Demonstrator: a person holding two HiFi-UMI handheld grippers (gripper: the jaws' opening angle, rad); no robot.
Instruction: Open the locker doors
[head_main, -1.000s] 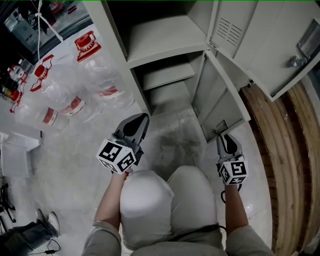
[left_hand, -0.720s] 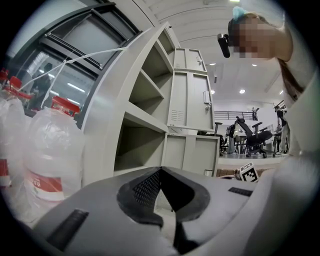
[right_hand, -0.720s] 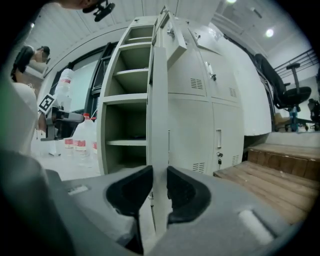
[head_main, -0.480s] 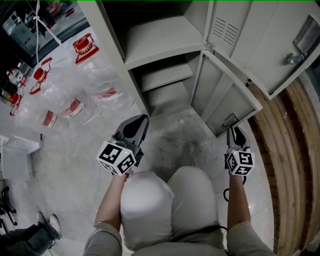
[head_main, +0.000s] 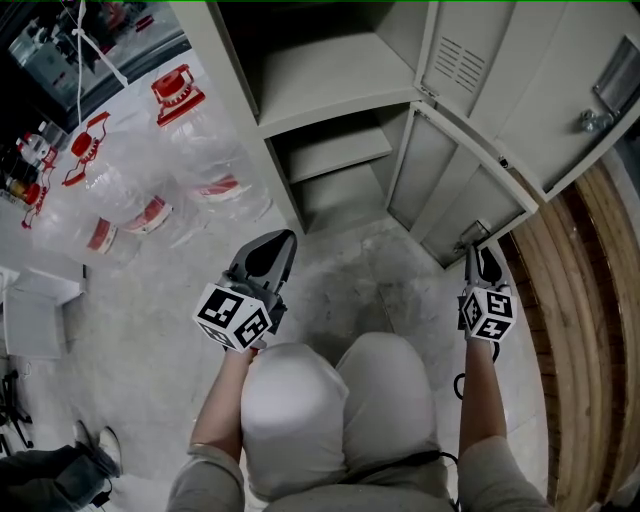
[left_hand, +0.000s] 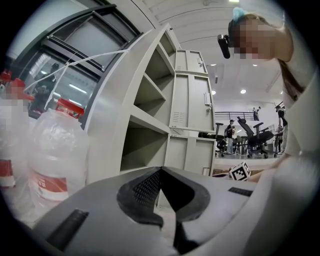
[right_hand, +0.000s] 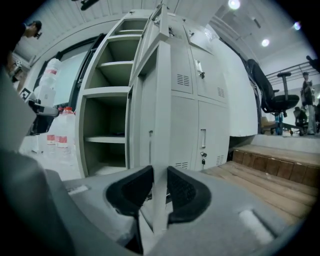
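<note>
Right gripper (head_main: 479, 254) is clamped on the free edge of the lower grey metal locker door (head_main: 452, 198). The right gripper view shows the thin sheet edge pinched between both pads. Gripping far from the hinge probably gives leverage to swing it. That door stands well open, angled out from the tall grey metal locker (head_main: 238, 95), with the bottom compartment and shelf exposed. The upper grey metal locker door (head_main: 520, 85) is open too, reaching out toward the wooden plank platform (head_main: 575, 300). Left gripper (head_main: 284, 238) has its jaws together on nothing. It is held level by the person's knee, touching nothing, seemingly parked clear of the door's swing. Clear plastic water jugs with red caps (head_main: 150, 195) sit on the floor left of the locker, apart. The closed grey doors of the next column (right_hand: 204, 140) look untouched, so more work is likely left.
</note>
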